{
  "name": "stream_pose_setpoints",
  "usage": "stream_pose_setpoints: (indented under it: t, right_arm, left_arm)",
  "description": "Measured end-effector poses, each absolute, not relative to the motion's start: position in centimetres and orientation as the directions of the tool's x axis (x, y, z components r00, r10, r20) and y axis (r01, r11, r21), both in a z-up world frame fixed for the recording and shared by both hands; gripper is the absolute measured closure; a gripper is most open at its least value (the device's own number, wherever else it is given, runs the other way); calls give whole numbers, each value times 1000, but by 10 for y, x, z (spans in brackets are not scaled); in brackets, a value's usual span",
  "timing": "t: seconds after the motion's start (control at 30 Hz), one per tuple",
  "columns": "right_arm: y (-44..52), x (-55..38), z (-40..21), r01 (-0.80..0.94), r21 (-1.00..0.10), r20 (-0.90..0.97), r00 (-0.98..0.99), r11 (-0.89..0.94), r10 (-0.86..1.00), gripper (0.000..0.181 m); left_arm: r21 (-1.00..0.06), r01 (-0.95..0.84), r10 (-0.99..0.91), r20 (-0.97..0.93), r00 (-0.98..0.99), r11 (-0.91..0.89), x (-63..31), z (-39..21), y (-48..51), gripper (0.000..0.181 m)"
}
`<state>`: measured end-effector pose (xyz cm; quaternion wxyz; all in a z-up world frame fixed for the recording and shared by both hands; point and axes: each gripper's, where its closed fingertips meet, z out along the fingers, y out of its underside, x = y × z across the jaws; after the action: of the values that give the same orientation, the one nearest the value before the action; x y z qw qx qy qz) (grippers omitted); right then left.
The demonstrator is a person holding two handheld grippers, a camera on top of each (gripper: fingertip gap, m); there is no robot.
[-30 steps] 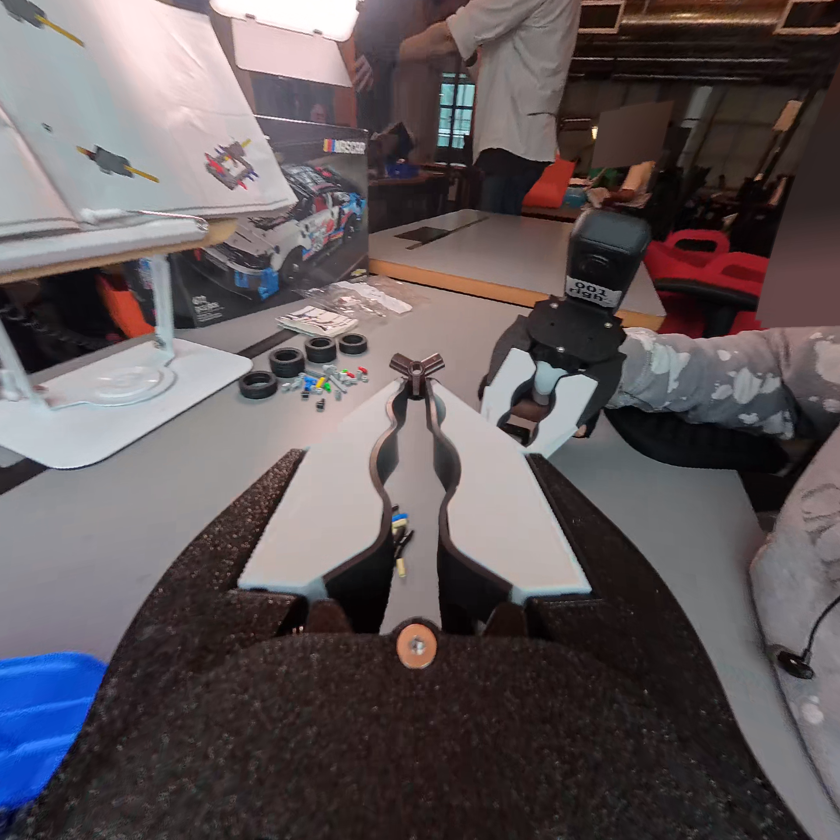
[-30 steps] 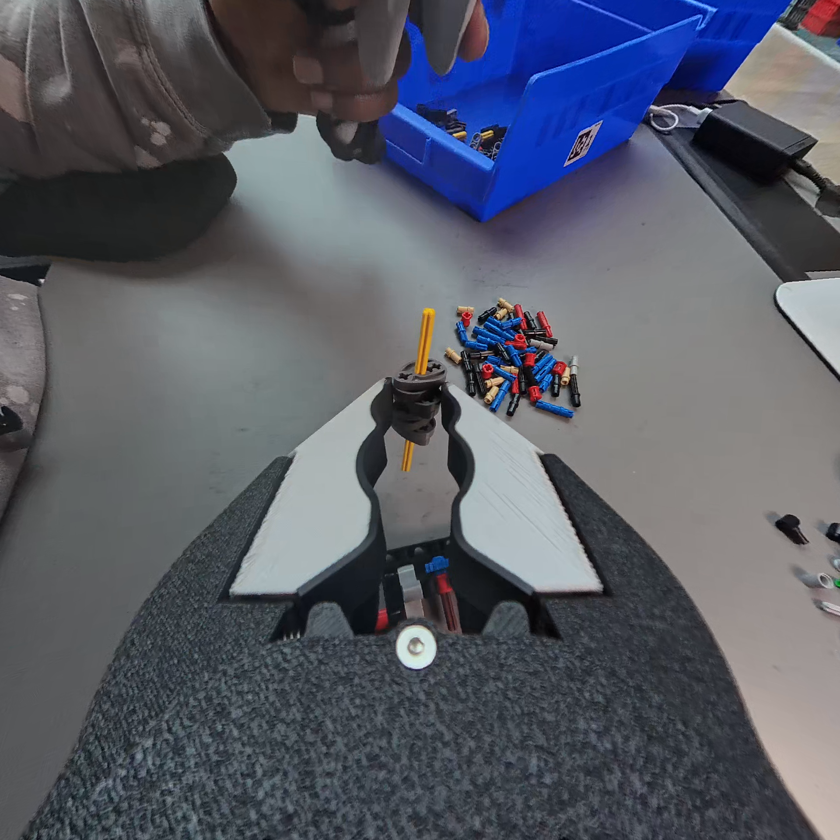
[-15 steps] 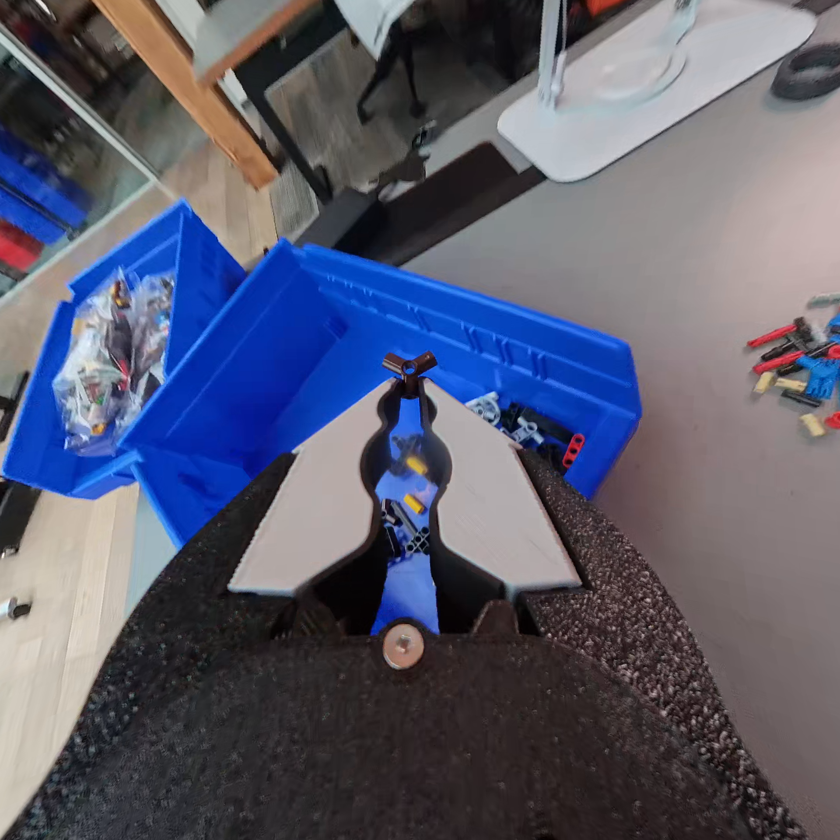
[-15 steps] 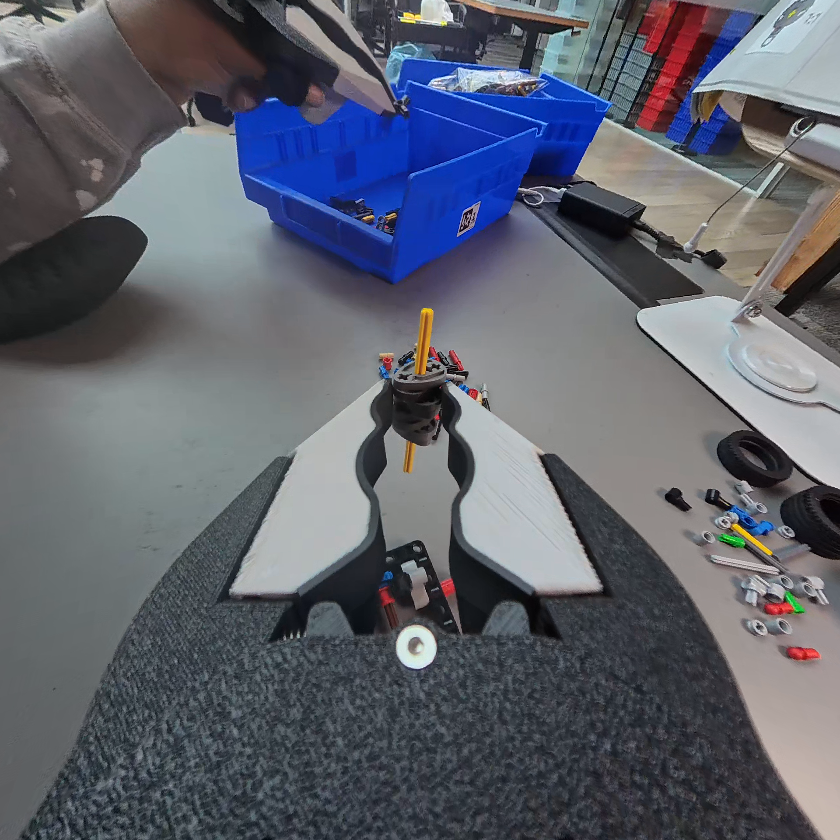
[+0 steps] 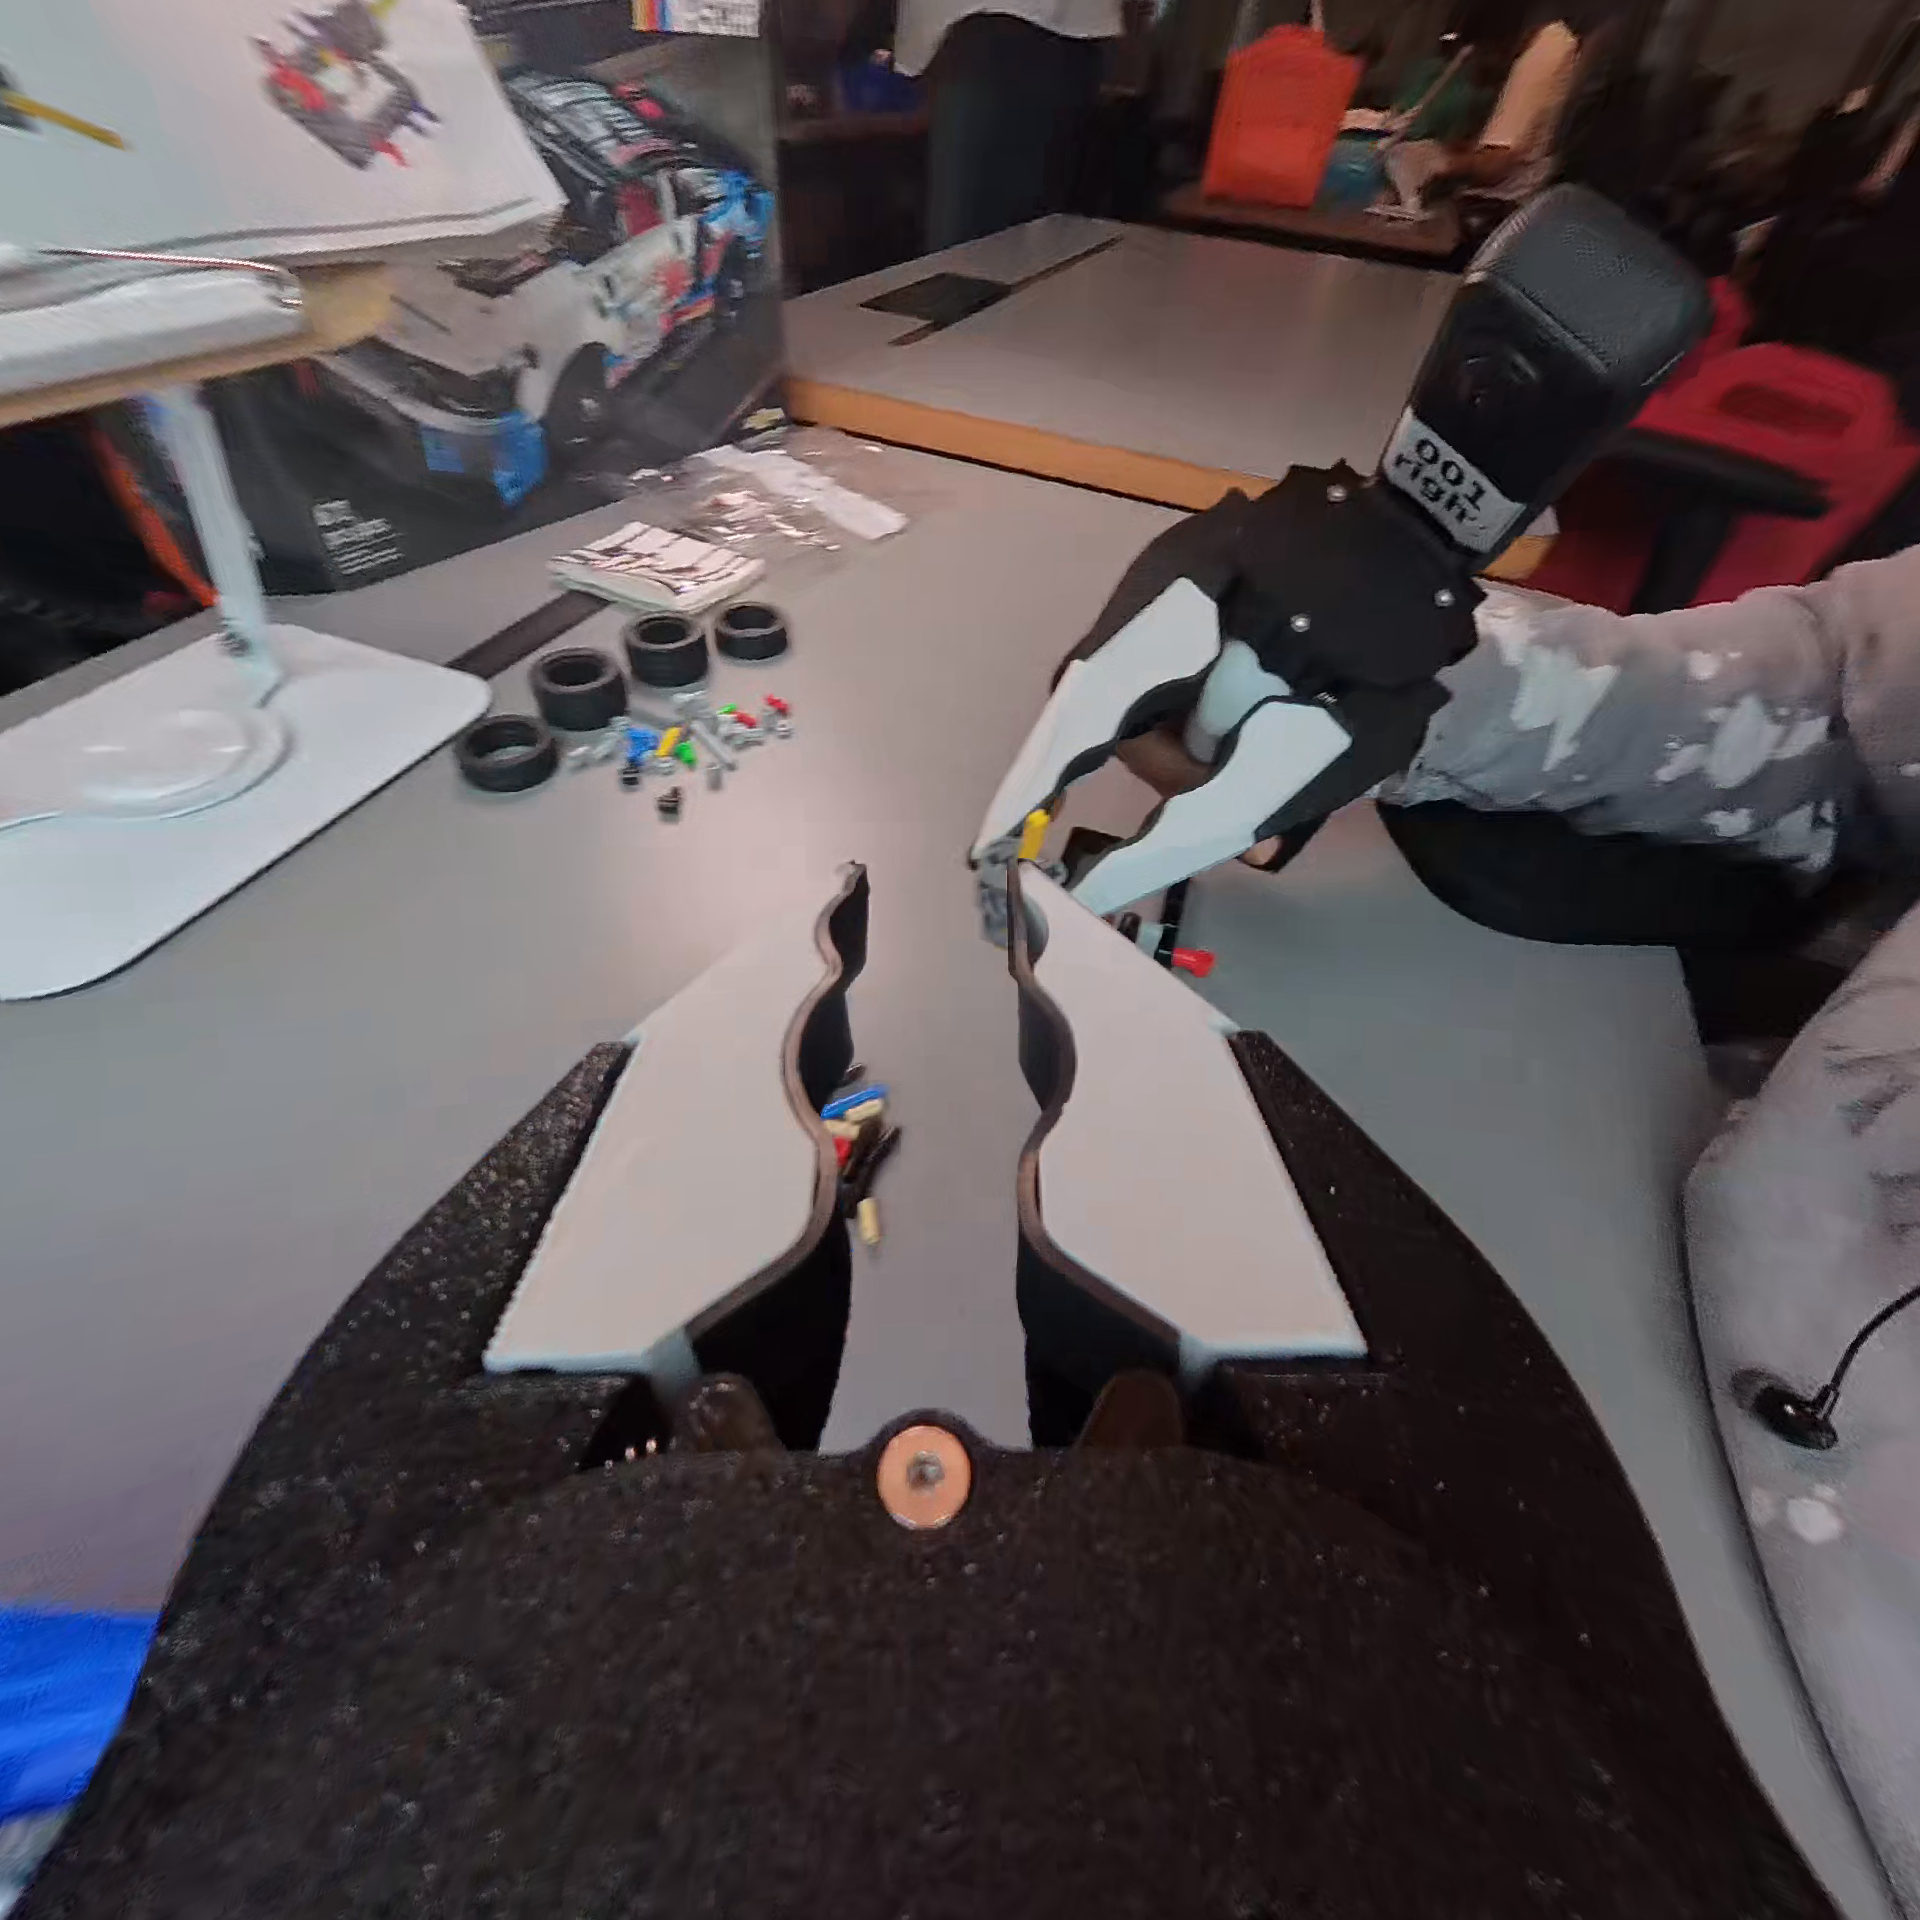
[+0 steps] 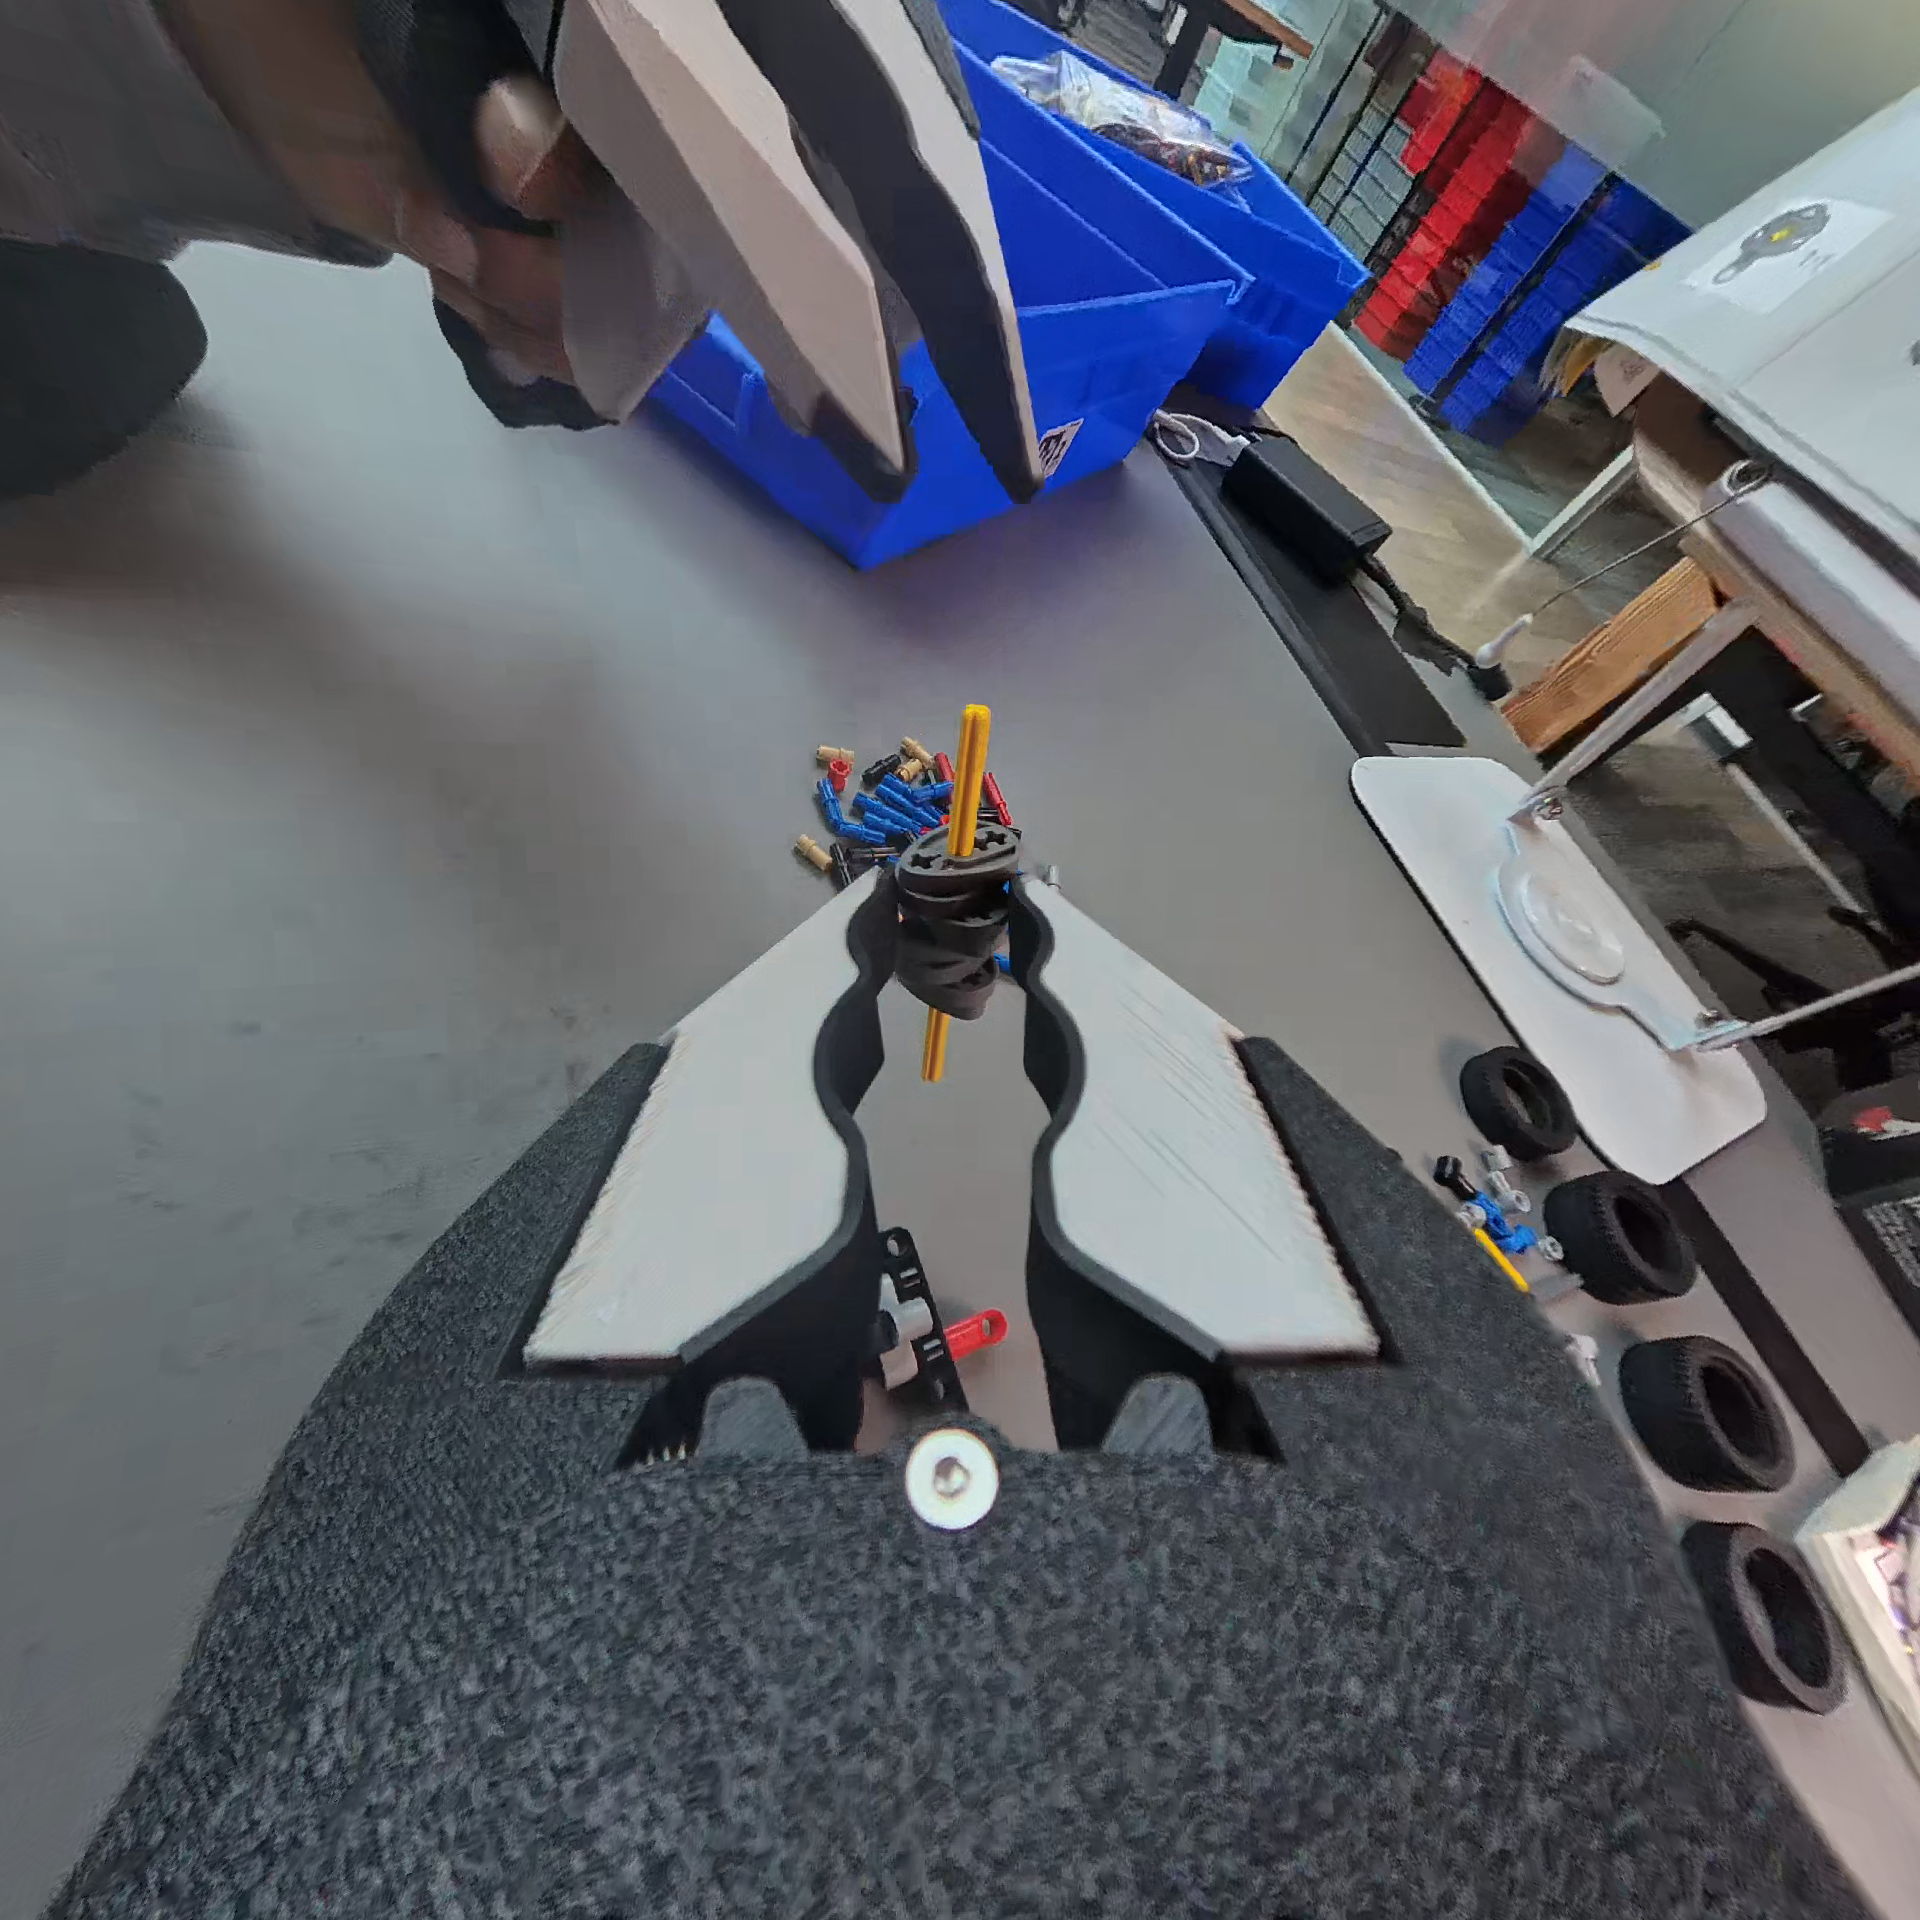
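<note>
Grey right gripper (image 6: 951, 914) clamping axle stack (image 6: 951, 925), left gripper (image 5: 935, 894) parted

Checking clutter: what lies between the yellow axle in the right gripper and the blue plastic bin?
A pile of small coloured plastic pins on grey table; right wrist view.

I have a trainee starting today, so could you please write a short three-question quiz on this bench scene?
1. True or false: the left gripper is open and holds nothing.
2. What does the right gripper hold? A) a tyre B) a stack of dark round parts on a yellow axle C) a blue pin
3. How many black tyres lie near the white stand base in the left wrist view?

Key: 1 true; 2 B; 3 four.
</note>
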<state>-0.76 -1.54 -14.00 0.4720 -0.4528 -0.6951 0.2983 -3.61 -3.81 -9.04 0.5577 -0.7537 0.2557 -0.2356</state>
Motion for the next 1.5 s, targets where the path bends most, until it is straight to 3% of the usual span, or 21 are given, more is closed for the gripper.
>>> stream_pose_setpoints:
  t: [0.13,0.3,0.43,0.6,0.87,0.93,1.03,1.1,1.17,1.23,1.5]
  right_arm:
    - [-25,-11,-142,362,-756,526,-157,544,836,160]
    - [-30,-13,-142,353,-714,591,-160,605,790,160]
    - [-30,-12,-120,254,-804,529,-108,538,842,155]
    - [-30,-8,-112,191,-856,466,-122,481,877,146]
    - [-37,-6,-101,119,-879,447,-132,462,885,160]
    - [-38,-4,-103,133,-881,433,-157,453,888,160]
    - [-40,-4,-107,152,-873,439,-173,464,882,160]
    - [-45,-5,-111,158,-860,454,-193,485,870,160]
    - [-52,-7,-113,159,-852,465,-208,499,860,160]
    - [-52,-7,-113,158,-849,470,-211,504,857,160]
    - [-57,-2,-99,104,-921,335,-277,375,900,165]
  left_arm:
    - [-941,-231,-705,10,710,-245,-1,-115,-36,156]
    - [-932,-290,-699,-58,712,-218,3,-125,-34,176]
    - [-978,-86,-712,75,698,-188,-4,-105,-35,178]
    - [-965,163,-735,262,625,-206,-15,-87,-39,178]
    - [-907,319,-749,410,520,-275,-17,-82,-41,177]
    - [-910,307,-742,407,532,-279,-18,-85,-40,175]
    - [-892,284,-754,449,479,-351,-11,-91,-45,137]
    - [-874,271,-753,485,444,-403,-2,-96,-47,122]
    - [-878,220,-753,479,451,-426,8,-105,-48,131]
    - [-889,165,-764,453,459,-428,13,-110,-50,156]
    - [-903,156,-794,426,434,-400,12,-97,-56,157]
